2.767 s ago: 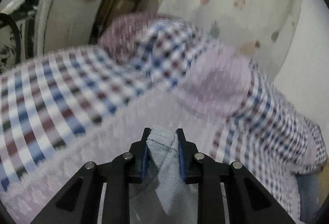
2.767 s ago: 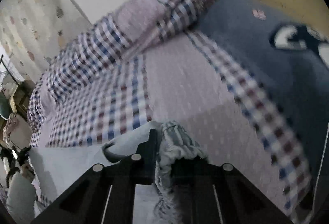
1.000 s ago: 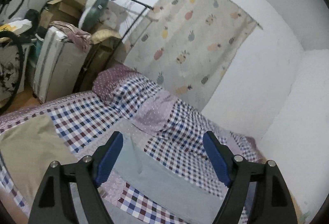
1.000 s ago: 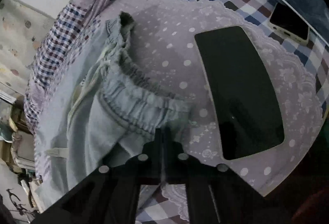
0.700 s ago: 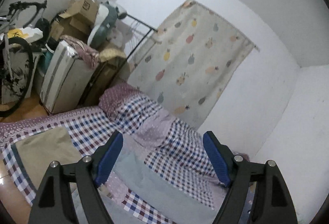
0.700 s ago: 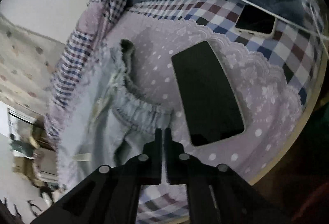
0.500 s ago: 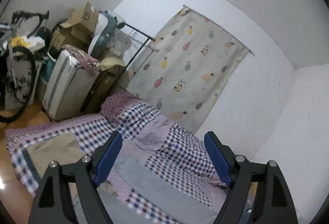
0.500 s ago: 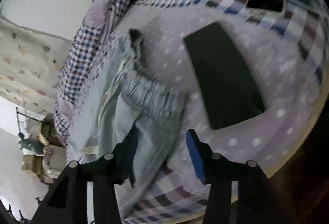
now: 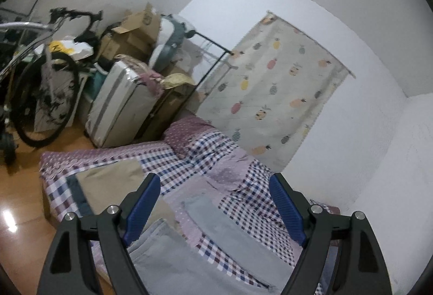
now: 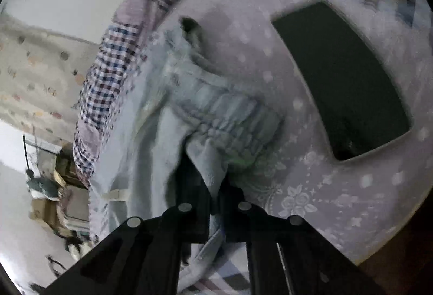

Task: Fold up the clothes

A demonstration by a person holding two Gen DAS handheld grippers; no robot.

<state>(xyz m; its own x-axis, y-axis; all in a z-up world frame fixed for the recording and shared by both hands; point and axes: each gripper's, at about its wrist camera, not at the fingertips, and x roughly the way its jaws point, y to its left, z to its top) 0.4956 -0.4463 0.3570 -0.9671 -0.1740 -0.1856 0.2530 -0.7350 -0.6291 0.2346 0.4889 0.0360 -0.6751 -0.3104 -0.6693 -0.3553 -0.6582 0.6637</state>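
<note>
Right gripper [image 10: 216, 184] clamps the pale blue trousers [image 10: 173, 116] at the elastic waistband; left gripper [image 9: 213, 209] is spread wide and empty.

Nearest the right gripper, the gathered waistband lies on the dotted lilac bedspread [image 10: 324, 186], with a dark tablet [image 10: 343, 78] to its right. In the left wrist view the trousers [image 9: 227, 230] stretch flat along the bed; farther left stand a suitcase [image 9: 121, 102] and a bicycle [image 9: 40, 94].
</note>
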